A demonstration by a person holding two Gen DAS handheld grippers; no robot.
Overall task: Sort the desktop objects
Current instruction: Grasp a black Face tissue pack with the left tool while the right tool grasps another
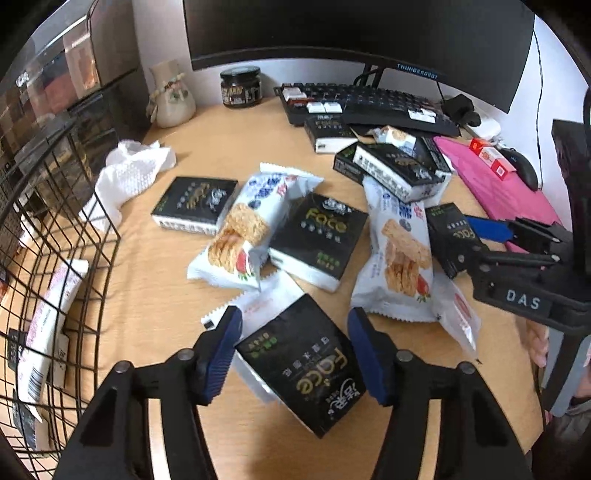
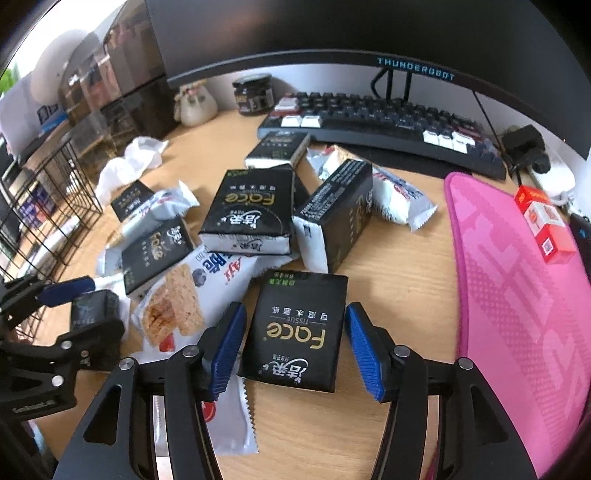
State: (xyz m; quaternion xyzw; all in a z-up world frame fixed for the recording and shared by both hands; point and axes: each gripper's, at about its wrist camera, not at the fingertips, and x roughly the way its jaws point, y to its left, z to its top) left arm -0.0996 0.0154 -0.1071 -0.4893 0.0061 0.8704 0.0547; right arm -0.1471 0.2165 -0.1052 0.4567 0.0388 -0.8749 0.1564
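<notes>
Several black "Face" tissue packs and white snack bags lie scattered on the wooden desk. My left gripper is open, its blue pads astride a black tissue pack that lies on a white snack bag. My right gripper is open too, its pads on both sides of another black tissue pack flat on the desk. In the left wrist view the right gripper shows at the right edge. In the right wrist view the left gripper shows at the left.
A black wire basket stands at the left with a few packs inside. A crumpled white cloth, a vase, a dark jar, a keyboard and a monitor line the back. A pink mat holds a red box.
</notes>
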